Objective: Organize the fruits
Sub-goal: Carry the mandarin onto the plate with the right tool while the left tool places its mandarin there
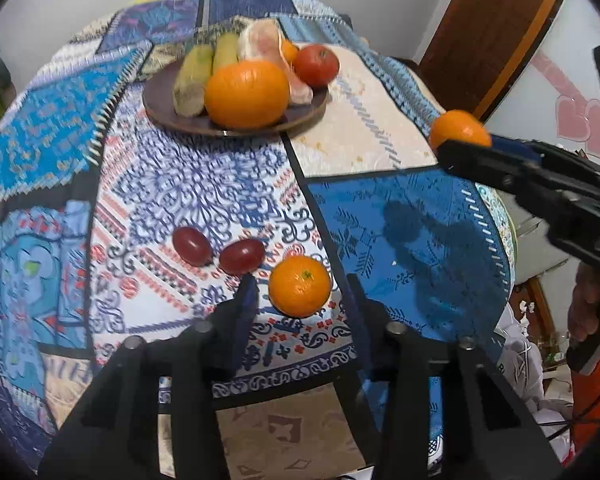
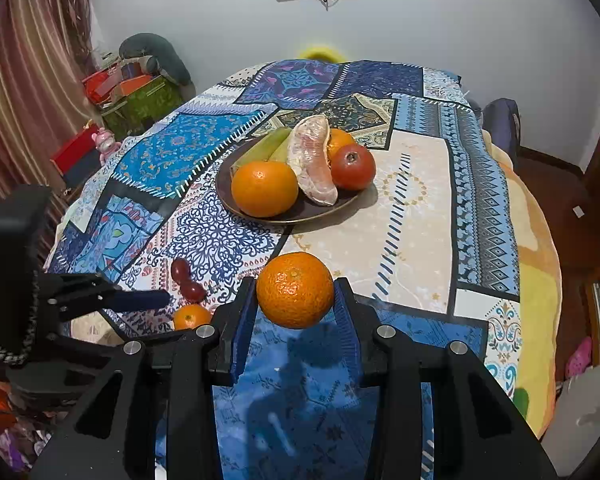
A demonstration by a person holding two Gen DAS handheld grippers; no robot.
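- The table (image 2: 420, 216), under a patchwork cloth (image 1: 204, 184), fills both views.
- The plate (image 2: 236, 204) sits near its far middle and carries a large orange (image 2: 265, 188), a tomato (image 2: 353, 167), a pomelo wedge (image 2: 314, 160), two green stalks (image 1: 204, 74) and a small orange at the back.
- The right gripper (image 2: 296, 300) is clamped on a mandarin (image 2: 295, 289), held clear of the cloth, well short of the plate.
- The left gripper (image 1: 300, 292) hangs over a second mandarin (image 1: 299, 286) near the table's front; the fruit sits between the jaws, but I cannot tell whether the pads press on it.
- Two grapes (image 1: 216, 250) lie on the cloth just left of that mandarin, touching each other.
- Step in hand, by my judgement: gathering loose fruit onto the plate, two mandarins at once.
- Next, the right hand needs to carry its fruit over the rim to a free patch of plate; space there looks tight.
- The left needs a firm grip before lifting; the grapes remain.
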